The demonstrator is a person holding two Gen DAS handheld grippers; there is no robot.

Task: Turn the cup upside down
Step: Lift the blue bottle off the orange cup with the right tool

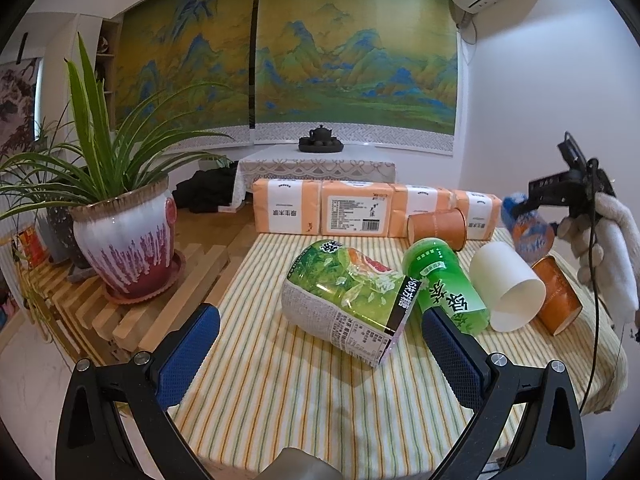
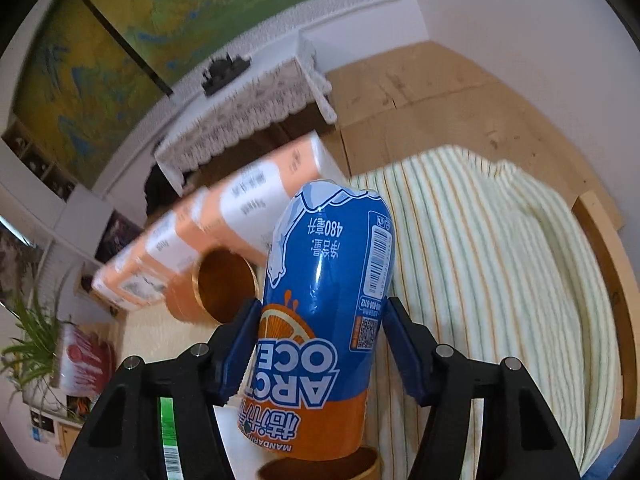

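My right gripper point(image 2: 320, 340) is shut on a blue and orange Arctic Ocean cup point(image 2: 328, 320) and holds it tilted above the table; it also shows in the left wrist view point(image 1: 528, 228), raised at the right. My left gripper point(image 1: 320, 340) is open and empty, low over the striped tablecloth point(image 1: 300, 392). In front of it lie a large green-labelled cup point(image 1: 348, 300) and a green cup point(image 1: 448, 280), both on their sides. A white paper cup point(image 1: 508, 290) and two orange cups point(image 1: 438, 226) point(image 1: 558, 296) also lie on their sides.
Orange tissue packs point(image 1: 360, 212) line the table's far edge. A potted plant point(image 1: 124, 240) stands on a wooden slatted bench at the left. A low table with a black tea set point(image 1: 320, 144) stands behind. An orange cup point(image 2: 220, 292) lies open towards me in the right wrist view.
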